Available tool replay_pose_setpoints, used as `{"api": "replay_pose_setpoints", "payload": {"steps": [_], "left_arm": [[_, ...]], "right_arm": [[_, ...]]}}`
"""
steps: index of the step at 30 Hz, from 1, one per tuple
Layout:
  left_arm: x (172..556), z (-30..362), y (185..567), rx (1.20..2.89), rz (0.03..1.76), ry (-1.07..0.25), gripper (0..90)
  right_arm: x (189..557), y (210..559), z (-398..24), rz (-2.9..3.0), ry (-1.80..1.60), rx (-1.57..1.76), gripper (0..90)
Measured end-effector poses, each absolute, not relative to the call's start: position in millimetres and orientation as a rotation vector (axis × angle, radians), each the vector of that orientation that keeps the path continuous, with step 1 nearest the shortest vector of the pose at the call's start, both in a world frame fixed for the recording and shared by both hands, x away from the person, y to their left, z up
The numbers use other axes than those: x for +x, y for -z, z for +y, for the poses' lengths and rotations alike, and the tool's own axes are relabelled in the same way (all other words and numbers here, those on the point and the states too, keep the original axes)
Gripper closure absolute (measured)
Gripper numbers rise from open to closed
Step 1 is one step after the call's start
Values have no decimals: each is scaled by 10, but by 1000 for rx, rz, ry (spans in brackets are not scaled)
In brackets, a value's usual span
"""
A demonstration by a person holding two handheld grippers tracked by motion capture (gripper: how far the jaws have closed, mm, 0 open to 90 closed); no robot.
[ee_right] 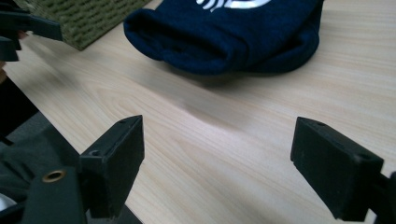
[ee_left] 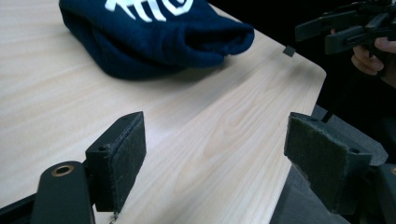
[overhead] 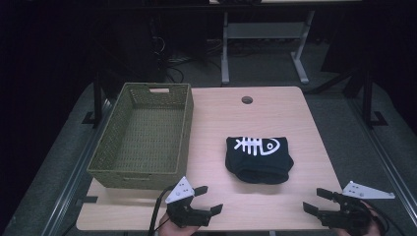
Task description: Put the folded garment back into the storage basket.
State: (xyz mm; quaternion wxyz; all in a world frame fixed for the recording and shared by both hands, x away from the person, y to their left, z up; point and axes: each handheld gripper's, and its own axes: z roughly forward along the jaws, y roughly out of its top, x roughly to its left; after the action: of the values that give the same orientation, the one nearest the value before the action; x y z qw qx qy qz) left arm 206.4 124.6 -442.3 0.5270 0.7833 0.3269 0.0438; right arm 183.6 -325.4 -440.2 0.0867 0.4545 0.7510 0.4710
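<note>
Holding both tools low at the near edge of the table [overhead: 275,105], I have my left gripper [overhead: 209,199] and my right gripper [overhead: 314,199] each spread about as wide as they go, with nothing but bare wood between the pads in either gripper view; neither has hold of anything. The folded garment [overhead: 259,158], dark navy with a white fish-skeleton print, lies in the middle of the table between my two hands and a little ahead of them, well apart from both and just right of the woven basket [overhead: 142,135]; the basket stands hollow, so I judge the work as barely started: the cloth is folded into a neat bundle, yet it has not been gripped, lifted or set anywhere; if the basket is where it goes, the whole carry is left to do. The bundle's long axis runs roughly left to right across the table, as does the printed fish, whose head points to my right; the thick rounded fold faces me, bulging toward the near edge, while the flatter printed face lies up and away. From the dim high view I cannot be sure what kind of garment it is; the gripper views suggest soft, heavy knit.
</note>
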Motion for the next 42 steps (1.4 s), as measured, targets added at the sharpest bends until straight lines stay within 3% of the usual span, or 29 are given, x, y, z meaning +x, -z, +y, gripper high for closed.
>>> {"api": "replay_pose_setpoints", "payload": {"steps": [12, 30, 42], "left_arm": [[2378, 1106, 4389, 1878, 806, -103, 202], [2978, 652, 4457, 1884, 892, -137, 204], [3324, 571, 4520, 1850, 1009, -93, 212]], "right_arm": [[2048, 4286, -3230, 2271, -1374, 1343, 159], [2669, 4195, -3164, 2328, -1375, 1372, 173], [3081, 4253, -3096, 2386, -1301, 1429, 201]]}}
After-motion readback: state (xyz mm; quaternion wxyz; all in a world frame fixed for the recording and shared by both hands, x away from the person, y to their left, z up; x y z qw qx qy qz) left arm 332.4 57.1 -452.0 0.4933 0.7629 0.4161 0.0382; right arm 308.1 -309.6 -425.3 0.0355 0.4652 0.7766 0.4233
